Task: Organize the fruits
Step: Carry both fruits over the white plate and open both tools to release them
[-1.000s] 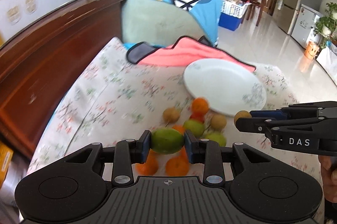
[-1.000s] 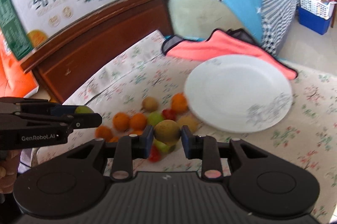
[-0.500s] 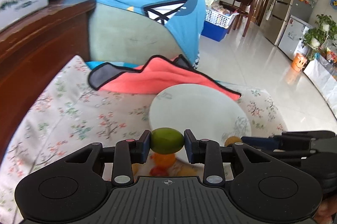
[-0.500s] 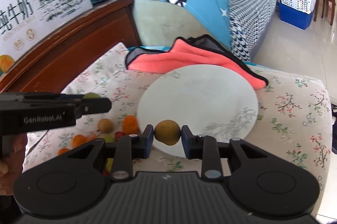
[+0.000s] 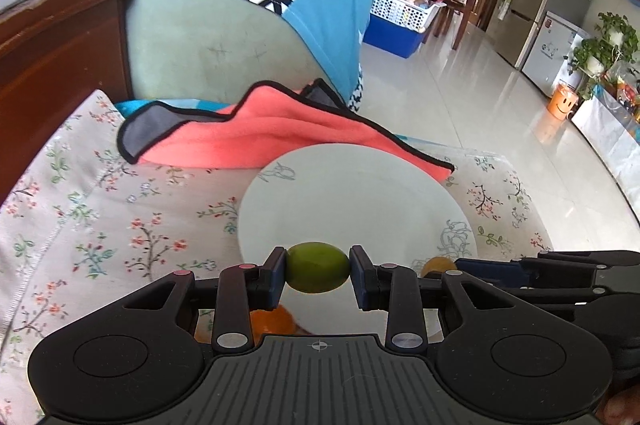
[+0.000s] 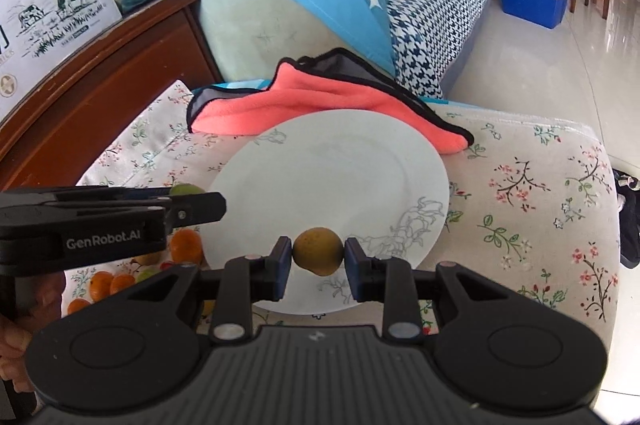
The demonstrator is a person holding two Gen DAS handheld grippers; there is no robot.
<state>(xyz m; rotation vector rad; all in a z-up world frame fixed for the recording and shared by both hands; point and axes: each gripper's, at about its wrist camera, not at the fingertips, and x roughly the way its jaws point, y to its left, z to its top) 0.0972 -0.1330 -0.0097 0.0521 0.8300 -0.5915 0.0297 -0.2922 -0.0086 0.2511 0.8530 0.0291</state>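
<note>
We note left hand-held gripper point(image 5: 318, 275) clamped on green fruit point(image 5: 317, 273), right hand-held gripper point(image 6: 318, 259) clamped on brown fruit point(image 6: 318, 257), both over plate point(image 6: 320, 161) near edge. Our risk: release too high, round fruit rolls off plate; grippers collide.

A glossy, smooth white plate point(image 6: 328, 161) is seen on a matt floral cloth point(image 6: 532, 217). A fleecy coral towel point(image 6: 320, 101) is edged in black. The grippers' point(image 5: 318, 273) bodies are matt black plastic. The lime point(image 5: 318, 267) is smooth-skinned.
</note>
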